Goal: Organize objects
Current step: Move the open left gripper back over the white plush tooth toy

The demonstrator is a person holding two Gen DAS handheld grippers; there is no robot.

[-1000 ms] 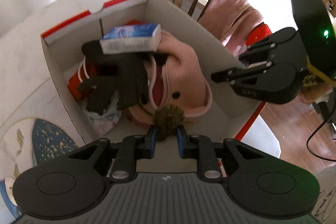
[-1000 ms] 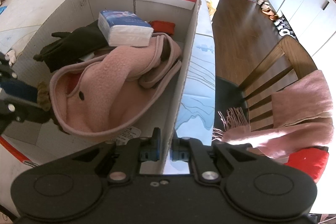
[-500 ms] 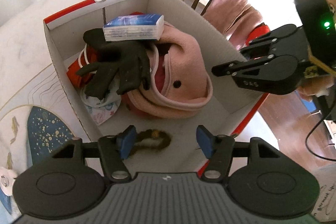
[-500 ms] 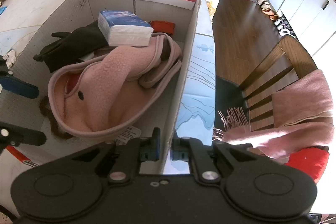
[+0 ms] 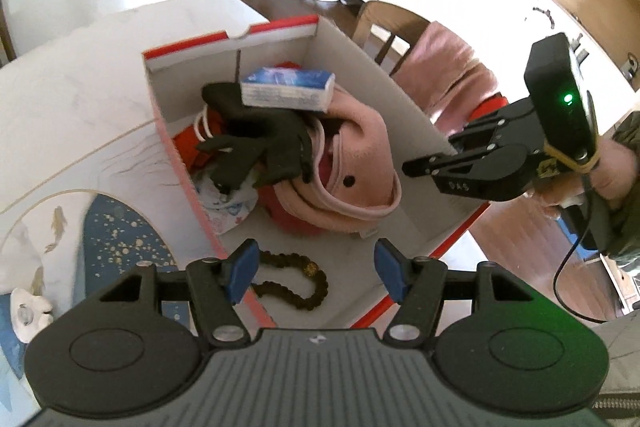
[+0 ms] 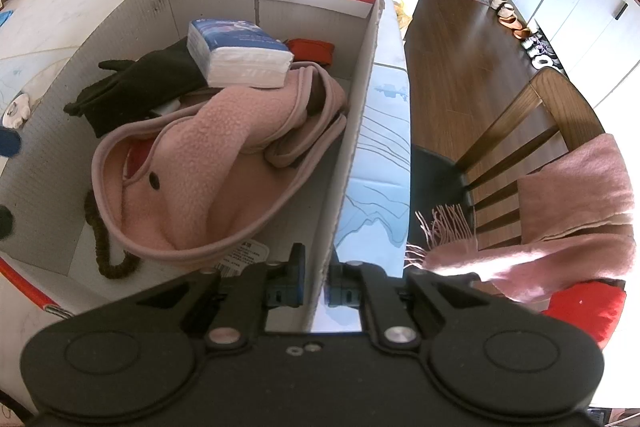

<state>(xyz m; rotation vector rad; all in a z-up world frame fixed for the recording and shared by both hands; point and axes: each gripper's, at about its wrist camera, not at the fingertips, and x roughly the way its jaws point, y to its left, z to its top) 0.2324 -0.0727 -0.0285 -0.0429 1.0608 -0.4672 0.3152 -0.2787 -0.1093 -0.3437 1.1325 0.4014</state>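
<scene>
Two grippers: both at a white cardboard box with red trim, mid-tidy.
Left gripper: lower centre of its frame, blue pads spread wide, nothing held.
Right gripper: bottom centre of its view, fingers pinched onto the box's near wall.
Brown bead string: coiled on the box floor, just beyond the left pads.
Pink fleece hat: mid-box, heaped over red cloth.
Black glove: draped over the pile, upper middle.
Tissue pack: perched on glove and hat, tilted.
Risk: a tug on the clamped wall would likely shift the light box and tip the tissue pack off its soft perch.
Risk: the left pads hang close above the beads and could snag them.
</scene>
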